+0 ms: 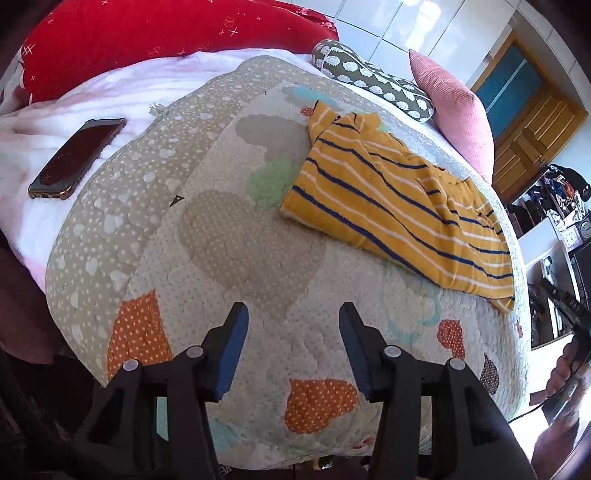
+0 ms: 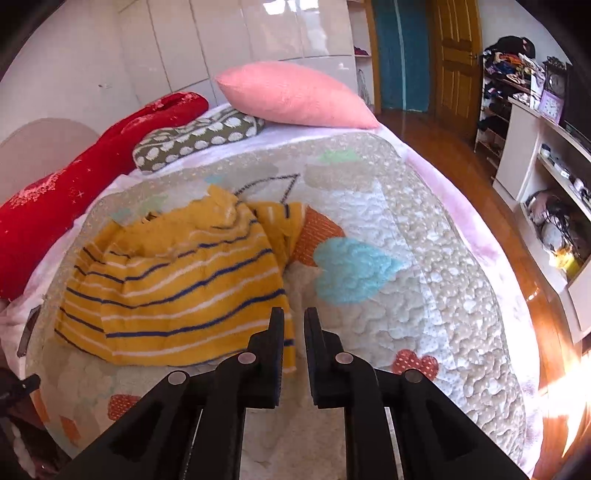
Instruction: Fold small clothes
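Observation:
A small yellow garment [image 1: 399,210] with navy and white stripes lies partly folded on the quilted bed cover [image 1: 236,236]. It also shows in the right wrist view [image 2: 177,288], at the left centre. My left gripper [image 1: 293,314] is open and empty, above the quilt and short of the garment's near left corner. My right gripper [image 2: 294,317] has its jaws close together with a narrow gap and holds nothing. Its tips are at the garment's near right corner.
A phone [image 1: 75,158] lies on the pink blanket at the left. A red pillow [image 1: 155,33], a patterned bolster [image 1: 373,79] and a pink cushion [image 2: 291,98] are at the bed's head. Wooden floor [image 2: 461,147] and shelves [image 2: 550,177] are to the right.

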`<action>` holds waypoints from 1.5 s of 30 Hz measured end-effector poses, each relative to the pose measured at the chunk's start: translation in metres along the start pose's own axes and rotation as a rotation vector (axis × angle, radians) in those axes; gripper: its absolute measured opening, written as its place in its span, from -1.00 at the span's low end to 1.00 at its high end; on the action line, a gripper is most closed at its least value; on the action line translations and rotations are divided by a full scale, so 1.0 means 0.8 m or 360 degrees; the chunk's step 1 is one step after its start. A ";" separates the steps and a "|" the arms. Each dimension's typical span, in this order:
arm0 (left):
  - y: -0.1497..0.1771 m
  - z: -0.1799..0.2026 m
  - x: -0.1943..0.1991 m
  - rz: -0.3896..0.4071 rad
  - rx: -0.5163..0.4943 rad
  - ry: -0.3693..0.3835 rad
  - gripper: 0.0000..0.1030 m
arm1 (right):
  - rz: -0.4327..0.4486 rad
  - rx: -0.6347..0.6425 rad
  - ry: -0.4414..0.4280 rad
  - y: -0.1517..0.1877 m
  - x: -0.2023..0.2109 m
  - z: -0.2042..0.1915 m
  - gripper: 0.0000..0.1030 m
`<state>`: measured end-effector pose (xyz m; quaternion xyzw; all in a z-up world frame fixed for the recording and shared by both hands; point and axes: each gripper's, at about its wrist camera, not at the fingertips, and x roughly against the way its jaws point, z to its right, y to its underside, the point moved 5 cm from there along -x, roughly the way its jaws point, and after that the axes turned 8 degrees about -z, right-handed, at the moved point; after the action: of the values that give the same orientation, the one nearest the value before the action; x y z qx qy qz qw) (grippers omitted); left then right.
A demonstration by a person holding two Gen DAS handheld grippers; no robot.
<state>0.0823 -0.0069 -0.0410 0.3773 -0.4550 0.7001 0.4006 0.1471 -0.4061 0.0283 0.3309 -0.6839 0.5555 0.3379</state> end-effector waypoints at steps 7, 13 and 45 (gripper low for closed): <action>0.018 -0.007 0.008 0.0034 -0.0073 -0.0052 0.03 | -0.0151 0.0099 -0.0371 -0.029 -0.061 -0.142 -0.78; 0.021 -0.047 0.024 0.0072 0.0024 0.0024 0.18 | -0.0379 0.0179 -0.0393 -0.049 -0.171 -0.243 -0.68; 0.002 -0.116 0.020 0.0117 0.0292 0.0368 0.21 | -0.0405 0.0971 0.0208 -0.062 -0.242 -0.477 -0.76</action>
<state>0.0596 0.0834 -0.0552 0.3122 -0.3534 0.7918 0.3883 0.3311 -0.0240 -0.0472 0.4633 -0.4163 0.7079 0.3330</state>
